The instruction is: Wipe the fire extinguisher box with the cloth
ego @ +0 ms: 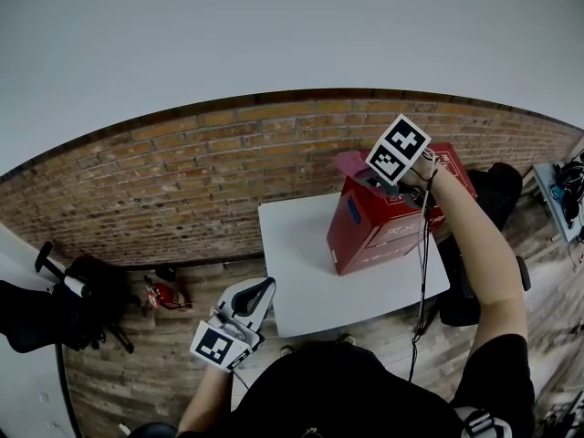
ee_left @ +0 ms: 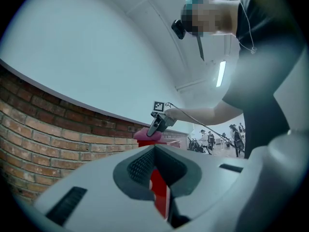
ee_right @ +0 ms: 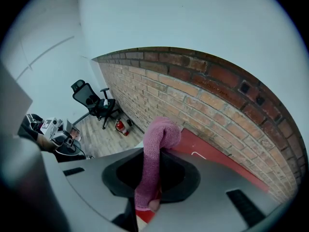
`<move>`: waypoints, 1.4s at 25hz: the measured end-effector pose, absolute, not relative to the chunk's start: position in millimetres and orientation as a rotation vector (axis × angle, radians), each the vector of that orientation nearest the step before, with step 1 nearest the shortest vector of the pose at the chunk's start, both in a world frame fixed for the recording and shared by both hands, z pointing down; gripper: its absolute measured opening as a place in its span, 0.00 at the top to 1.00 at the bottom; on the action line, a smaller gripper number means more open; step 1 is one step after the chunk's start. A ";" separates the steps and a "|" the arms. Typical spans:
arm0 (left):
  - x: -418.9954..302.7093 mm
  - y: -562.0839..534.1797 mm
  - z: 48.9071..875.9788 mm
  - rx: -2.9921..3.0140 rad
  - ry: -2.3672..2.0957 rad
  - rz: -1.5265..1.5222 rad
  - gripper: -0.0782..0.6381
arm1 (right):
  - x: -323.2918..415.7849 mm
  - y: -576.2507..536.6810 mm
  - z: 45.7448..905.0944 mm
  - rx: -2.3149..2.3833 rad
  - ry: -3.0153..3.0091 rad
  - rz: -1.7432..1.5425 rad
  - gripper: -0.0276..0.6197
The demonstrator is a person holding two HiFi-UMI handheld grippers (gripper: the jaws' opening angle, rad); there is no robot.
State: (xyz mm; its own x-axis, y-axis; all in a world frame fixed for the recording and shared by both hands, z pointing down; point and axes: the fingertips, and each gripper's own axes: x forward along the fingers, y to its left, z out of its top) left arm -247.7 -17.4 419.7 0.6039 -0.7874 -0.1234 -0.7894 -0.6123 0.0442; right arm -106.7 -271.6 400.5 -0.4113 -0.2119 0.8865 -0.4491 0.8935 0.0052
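The red fire extinguisher box (ego: 383, 222) stands on the white table (ego: 310, 272) against the brick wall. My right gripper (ego: 370, 176) is shut on a pink cloth (ego: 351, 164) and holds it on the box's top at its left end. In the right gripper view the pink cloth (ee_right: 154, 158) hangs between the jaws over the red top of the box (ee_right: 212, 153). My left gripper (ego: 255, 295) hangs low at the table's front left corner, shut with nothing in it. Its own view shows the red box (ee_left: 159, 195) past the jaws and the right gripper (ee_left: 155, 128) on the cloth (ee_left: 145, 135).
A small red fire extinguisher (ego: 167, 294) lies on the wooden floor at the left, near a black office chair (ego: 55, 313). Another black chair (ego: 497, 190) stands right of the table. A cable (ego: 422, 272) hangs from my right arm. The brick wall (ego: 182, 181) runs behind the table.
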 end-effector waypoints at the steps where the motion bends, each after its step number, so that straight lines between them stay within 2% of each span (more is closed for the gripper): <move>1: -248.3 -17.4 419.6 -2.802 1.371 0.206 0.83 | -107.3 -269.3 399.7 0.478 -2.018 0.299 0.84; 17: -234.3 -17.9 422.7 -2.882 1.223 0.215 0.83 | -78.3 -211.6 393.8 0.445 -2.150 0.598 0.84; 35: -219.3 -18.2 430.2 -2.914 1.167 0.181 0.82 | -48.1 -229.5 408.5 0.654 -2.134 0.491 0.84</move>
State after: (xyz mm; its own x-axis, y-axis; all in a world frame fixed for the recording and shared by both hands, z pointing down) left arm -219.3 -18.2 430.2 0.7180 -0.6879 -0.1058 -0.6876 -0.7247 0.0455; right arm -48.1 -229.5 408.5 -0.5200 -0.2805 0.8068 -0.6047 0.7880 -0.1158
